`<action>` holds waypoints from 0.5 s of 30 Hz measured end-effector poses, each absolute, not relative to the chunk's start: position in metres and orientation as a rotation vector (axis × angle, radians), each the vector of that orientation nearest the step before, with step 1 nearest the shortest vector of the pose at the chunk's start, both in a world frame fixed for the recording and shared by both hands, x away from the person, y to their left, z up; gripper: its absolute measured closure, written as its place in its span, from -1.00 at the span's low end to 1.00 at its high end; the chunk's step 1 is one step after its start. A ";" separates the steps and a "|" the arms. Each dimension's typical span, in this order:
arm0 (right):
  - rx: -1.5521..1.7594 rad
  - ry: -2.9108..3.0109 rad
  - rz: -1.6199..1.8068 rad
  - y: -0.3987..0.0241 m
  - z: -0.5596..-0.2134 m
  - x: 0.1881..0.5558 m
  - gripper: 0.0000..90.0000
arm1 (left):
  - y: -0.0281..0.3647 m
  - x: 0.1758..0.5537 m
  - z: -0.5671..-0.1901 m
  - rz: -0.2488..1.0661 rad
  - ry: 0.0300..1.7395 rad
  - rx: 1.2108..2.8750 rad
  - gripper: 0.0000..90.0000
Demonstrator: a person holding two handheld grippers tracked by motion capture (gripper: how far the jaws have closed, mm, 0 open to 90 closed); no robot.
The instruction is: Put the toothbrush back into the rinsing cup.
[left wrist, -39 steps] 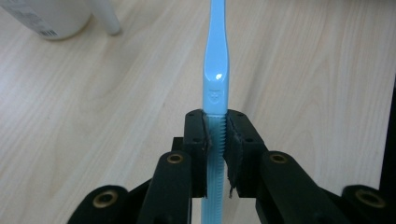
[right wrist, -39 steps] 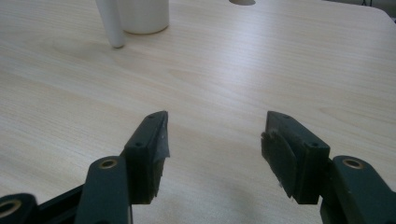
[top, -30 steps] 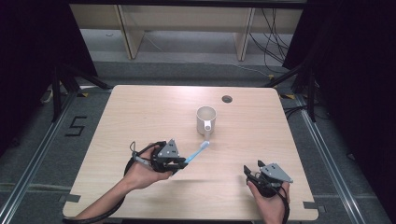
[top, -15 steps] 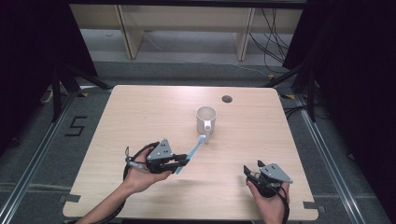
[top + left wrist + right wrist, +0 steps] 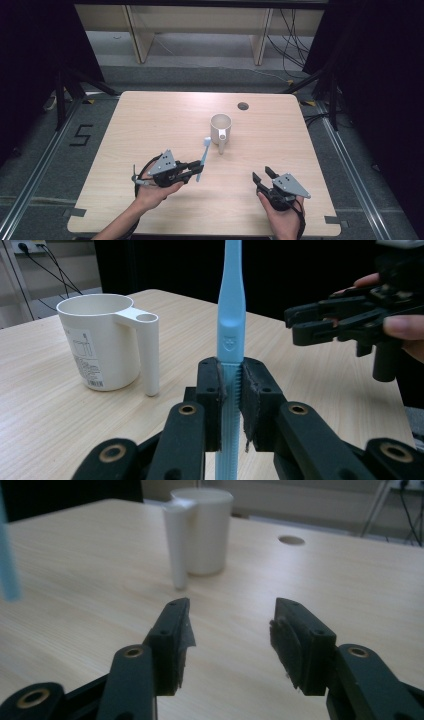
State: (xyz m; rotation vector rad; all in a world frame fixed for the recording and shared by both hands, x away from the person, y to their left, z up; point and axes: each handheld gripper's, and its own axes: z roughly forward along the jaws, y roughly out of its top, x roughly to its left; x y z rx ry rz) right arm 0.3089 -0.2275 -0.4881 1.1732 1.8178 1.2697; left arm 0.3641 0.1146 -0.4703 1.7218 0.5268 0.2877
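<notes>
Between the pads of your left gripper (image 5: 231,405) sat the light blue toothbrush (image 5: 231,315), pinched low on its ribbed handle and raised off the table (image 5: 150,120), head aimed toward the white cup (image 5: 220,128) just beyond. It looked light, stiff and rather slick, so that ribbed stretch was the sensible hold. Your right gripper (image 5: 230,630), near right, had just been closing but stood spread, with nothing between its jaws.
</notes>
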 end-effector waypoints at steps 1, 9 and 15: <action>1.173 1.818 1.270 -0.228 -0.488 0.309 0.12 | 0.115 0.364 -0.470 0.288 0.527 1.722 0.75; 1.015 1.809 1.435 -0.187 -0.453 0.309 0.31 | 0.106 0.362 -0.474 0.345 0.527 1.687 0.75; 0.968 1.826 1.562 -0.161 -0.438 0.314 0.39 | 0.099 0.362 -0.473 0.362 0.523 1.691 0.75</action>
